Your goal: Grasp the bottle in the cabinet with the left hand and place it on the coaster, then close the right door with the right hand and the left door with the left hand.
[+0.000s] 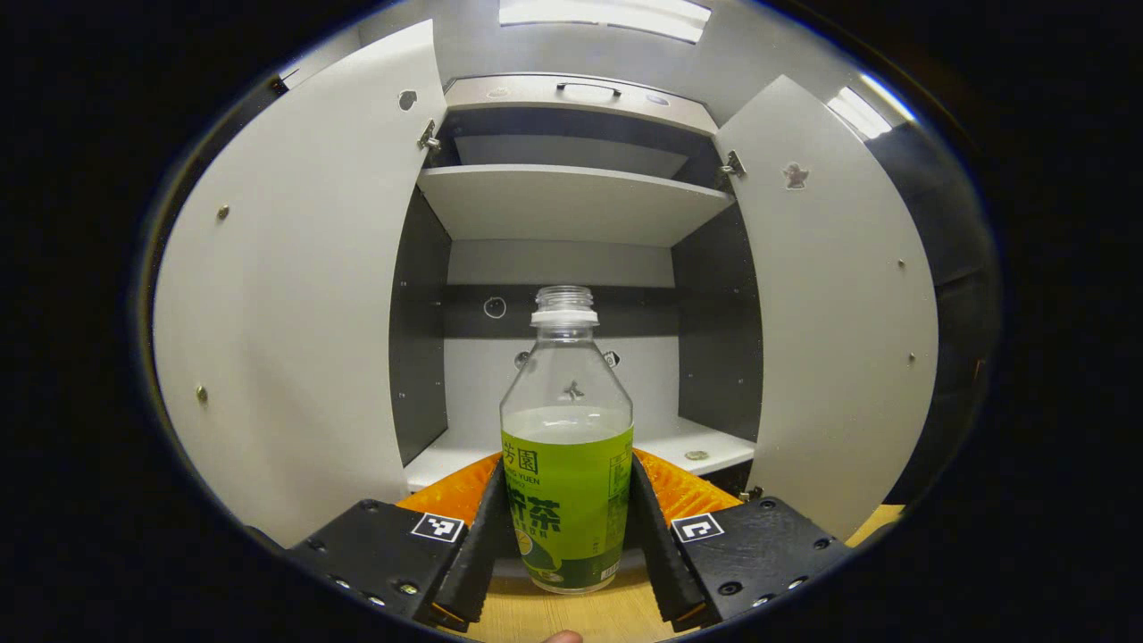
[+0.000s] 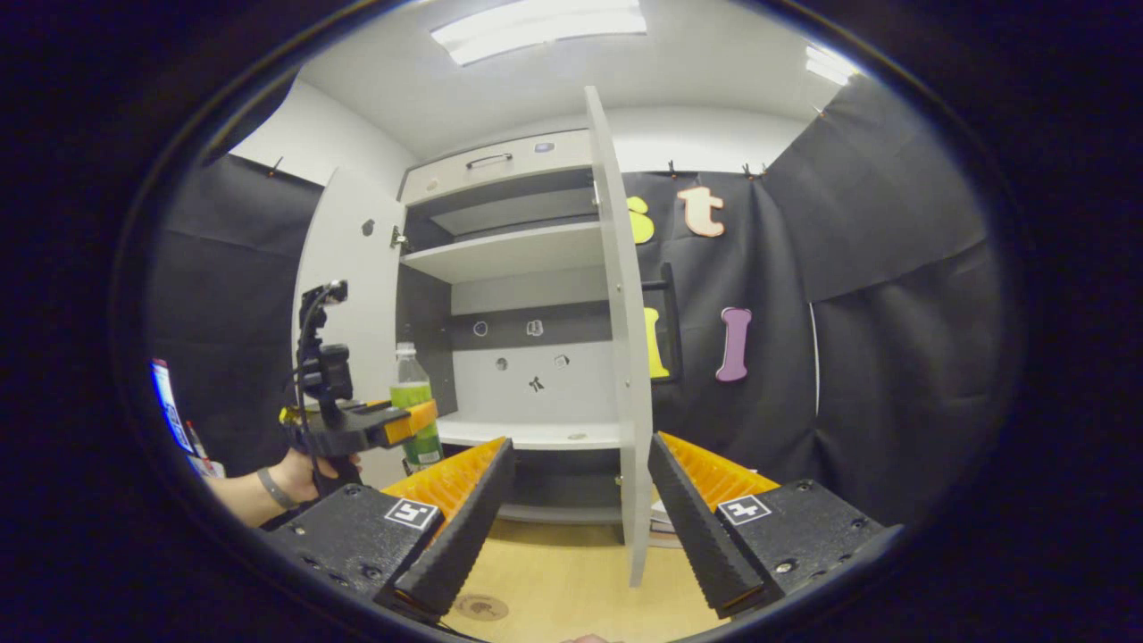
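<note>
Left gripper (image 1: 566, 536) grips bottle (image 1: 566, 464) (upright).

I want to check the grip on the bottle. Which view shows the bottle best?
The left gripper view: the bottle stands upright and close at centre between the left gripper fingers, which press its sides. In the right gripper view, the bottle is small and far off, partly covered by that gripper in front of the cabinet.

The bottle (image 1: 566, 446) is clear with a green label and white neck ring; the cabinet (image 1: 571, 201) is light grey, dark inside.
</note>
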`<state>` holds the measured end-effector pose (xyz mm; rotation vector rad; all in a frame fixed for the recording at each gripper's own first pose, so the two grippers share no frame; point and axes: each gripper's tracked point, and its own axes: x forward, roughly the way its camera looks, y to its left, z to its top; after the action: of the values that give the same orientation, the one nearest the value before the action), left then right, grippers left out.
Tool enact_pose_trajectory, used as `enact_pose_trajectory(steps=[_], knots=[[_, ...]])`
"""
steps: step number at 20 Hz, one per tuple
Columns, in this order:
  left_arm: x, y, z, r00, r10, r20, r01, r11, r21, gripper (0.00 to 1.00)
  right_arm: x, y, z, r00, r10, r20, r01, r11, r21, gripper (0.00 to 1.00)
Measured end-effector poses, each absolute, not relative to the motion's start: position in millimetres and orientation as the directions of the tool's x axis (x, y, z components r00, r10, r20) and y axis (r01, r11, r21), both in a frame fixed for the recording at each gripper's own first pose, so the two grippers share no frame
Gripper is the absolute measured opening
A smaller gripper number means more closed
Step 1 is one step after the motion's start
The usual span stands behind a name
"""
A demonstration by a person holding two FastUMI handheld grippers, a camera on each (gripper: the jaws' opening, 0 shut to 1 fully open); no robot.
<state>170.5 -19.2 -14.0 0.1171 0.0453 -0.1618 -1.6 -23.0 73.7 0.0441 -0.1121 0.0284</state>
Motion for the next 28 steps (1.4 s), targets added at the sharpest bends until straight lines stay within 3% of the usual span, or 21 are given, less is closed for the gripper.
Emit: enact_pose_trajectory(steps=[1, 2, 7, 8, 10, 13, 16, 18, 23, 24, 25, 28], knots=[[157.4, -23.6, -25.1, 0.986, -0.156, -0.053, 0.161, 0.980, 0.114, 0.69, 0.0, -23.0, 80.3, 0.992, 0.027, 0.120, -0.032, 0.999, 0.043, 0.94], [146.1, -26.9, -34.8, 0.987, -0.152, -0.045, 0.157, 0.980, 0.121, 0.69, 0.4, -23.4, 87.4, 0.991, 0.025, 0.130, -0.030, 0.999, 0.039, 0.99], [100.3, -35.7, -84.2, 0.994, -0.108, -0.006, 0.107, 0.976, 0.191, 0.69, -12.2, -11.3, 109.1, 0.983, 0.021, 0.180, -0.028, 0.999, 0.041, 0.99], [92.1, -35.8, -98.3, 0.996, -0.093, -0.015, 0.094, 0.979, 0.181, 0.69, -15.0, -4.9, 110.2, 0.983, 0.036, 0.178, -0.042, 0.999, 0.029, 0.94], [76.0, -39.0, -125.9, 0.997, -0.077, -0.024, 0.080, 0.983, 0.163, 0.69, -21.1, -1.4, 111.0, 0.983, 0.037, 0.181, -0.039, 0.999, 0.003, 0.99], [54.7, -43.7, -164.1, 0.997, -0.063, -0.042, 0.069, 0.985, 0.160, 0.69, -26.7, 0.4, 112.4, 0.981, 0.021, 0.191, -0.022, 1.000, 0.002, 0.98], [45.7, -55.8, -209.3, 0.988, -0.096, -0.120, 0.109, 0.988, 0.109, 0.69, -25.9, 1.4, 108.7, 0.985, 0.012, 0.173, -0.013, 1.000, 0.005, 0.94], [42.2, -55.4, -227.5, 0.984, -0.091, -0.154, 0.105, 0.990, 0.089, 0.69, -27.6, -0.6, 102.6, 0.988, -0.002, 0.153, 0.003, 1.000, -0.009, 0.99], [44.0, -50.6, -252.5, 0.985, -0.070, -0.158, 0.084, 0.993, 0.085, 0.69, -26.5, -6.1, 86.1, 0.995, -0.035, 0.092, 0.036, 0.999, -0.013, 0.98], [38.1, -52.9, -259.5, 0.985, -0.072, -0.155, 0.085, 0.994, 0.076, 0.70, -24.6, -4.9, 84.8, 0.996, -0.033, 0.087, 0.033, 0.999, -0.005, 0.94], [35.2, -53.3, -267.3, 0.985, -0.065, -0.160, 0.079, 0.994, 0.077, 0.69, -22.8, -4.5, 84.3, 0.996, -0.031, 0.084, 0.032, 0.999, -0.002, 0.99], [34.3, -53.4, -269.2, 0.990, -0.042, -0.133, 0.056, 0.993, 0.104, 0.70, -19.3, -2.3, 81.4, 0.997, -0.026, 0.078, 0.027, 1.000, -0.012, 0.99]])
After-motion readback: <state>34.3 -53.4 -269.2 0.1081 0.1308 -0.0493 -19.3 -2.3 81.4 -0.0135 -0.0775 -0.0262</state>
